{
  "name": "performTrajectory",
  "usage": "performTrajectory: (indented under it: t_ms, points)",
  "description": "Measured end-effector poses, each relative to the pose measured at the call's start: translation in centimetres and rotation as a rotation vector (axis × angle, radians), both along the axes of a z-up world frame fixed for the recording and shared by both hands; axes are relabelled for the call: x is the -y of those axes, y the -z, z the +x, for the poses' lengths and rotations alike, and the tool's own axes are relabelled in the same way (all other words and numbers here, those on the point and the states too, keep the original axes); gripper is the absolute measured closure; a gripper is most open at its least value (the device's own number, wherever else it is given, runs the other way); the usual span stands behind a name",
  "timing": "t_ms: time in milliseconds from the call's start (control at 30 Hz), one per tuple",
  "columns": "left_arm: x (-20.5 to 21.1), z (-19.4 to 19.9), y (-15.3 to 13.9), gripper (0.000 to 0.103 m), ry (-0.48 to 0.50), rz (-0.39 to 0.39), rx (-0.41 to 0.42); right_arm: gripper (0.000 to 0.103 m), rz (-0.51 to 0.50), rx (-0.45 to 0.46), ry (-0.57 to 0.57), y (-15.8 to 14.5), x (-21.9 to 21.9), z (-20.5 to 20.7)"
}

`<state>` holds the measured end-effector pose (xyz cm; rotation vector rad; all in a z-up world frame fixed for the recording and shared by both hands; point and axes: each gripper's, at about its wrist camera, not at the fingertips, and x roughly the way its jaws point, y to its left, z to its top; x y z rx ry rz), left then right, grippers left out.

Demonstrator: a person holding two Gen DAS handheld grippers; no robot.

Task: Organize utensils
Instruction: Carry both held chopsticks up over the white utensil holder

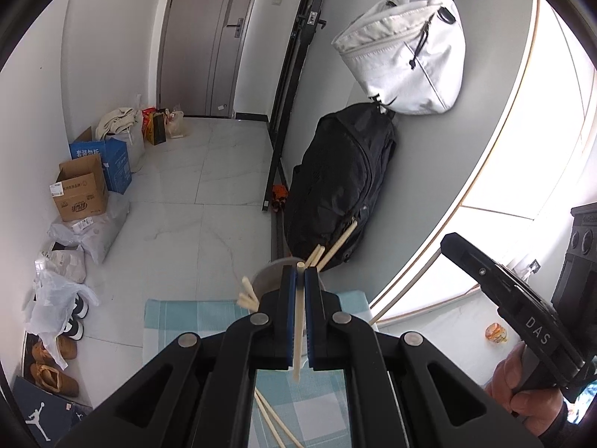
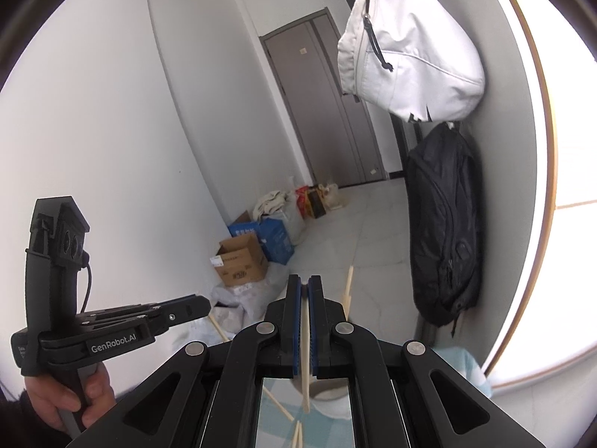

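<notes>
Against the left wall, a brown cardboard box [image 1: 80, 191] and a blue carton [image 1: 112, 164] stand on the pale tiled floor [image 1: 186, 201], with shoes [image 1: 56, 373] lined up nearer the camera. At centre, the left tool [image 1: 300, 280] is clenched on a single pale chopstick [image 1: 298, 321], which runs upright between its blue pads [image 1: 286, 317]. Just beyond its tips, more chopsticks [image 1: 335, 246] fan out of a grey holder [image 1: 270, 276] that stands on the blue-checked cloth [image 1: 194, 321] covering the counter; loose chopsticks [image 1: 276, 425] lie on the cloth below. A black backpack [image 1: 343, 186] leans against the wall, with a white bag [image 1: 406, 56] hanging above it. To the right, the right tool [image 2: 306, 287], gripped by a hand [image 1: 522, 384], is likewise clenched on one chopstick [image 2: 306, 358] above the cloth.
</notes>
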<state>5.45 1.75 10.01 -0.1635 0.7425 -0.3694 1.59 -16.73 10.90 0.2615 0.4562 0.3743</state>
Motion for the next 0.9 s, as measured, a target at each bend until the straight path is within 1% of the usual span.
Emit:
performTrajectory:
  t_ms: [267, 367, 433, 467, 600, 700, 800, 900]
  points:
    - [-0.4, 3.0, -2.6, 0.102, -0.01, -0.021, 0.021, 0.1, -0.006, 0.026, -0.004, -2.6, 0.0, 4.4]
    - [-0.3, 4.1, -2.8, 0.102, -0.014, -0.008, 0.037, 0.1, -0.014, 0.036, -0.008, -3.2, -0.4, 5.8]
    - [-0.4, 4.9, -2.6, 0.102, -0.02, -0.016, 0.031, 0.1, -0.02, 0.036, -0.011, -3.3, -0.7, 6.7]
    - [-0.5, 5.2, -2.4, 0.102, -0.022, -0.026, 0.025, 0.1, -0.027, 0.034, -0.014, -3.3, -0.9, 7.3]
    - [-0.5, 6.4, -1.9, 0.102, -0.033, -0.028, 0.019, 0.1, -0.048, 0.023, -0.021, -2.4, -1.6, 8.6]
    - [-0.5, 7.3, -1.3, 0.102, -0.039, -0.016, 0.02, 0.1, -0.06, 0.004, -0.027, -1.6, -2.1, 9.6]
    - [-0.5, 7.5, -0.3, 0.102, -0.04, -0.003, 0.018, 0.1, -0.061, -0.019, -0.027, -0.6, -2.3, 10.4]
    - [-0.9, 7.7, 0.4, 0.102, -0.035, -0.011, 0.015, 0.1, -0.077, -0.034, -0.029, 0.2, -2.6, 10.7]
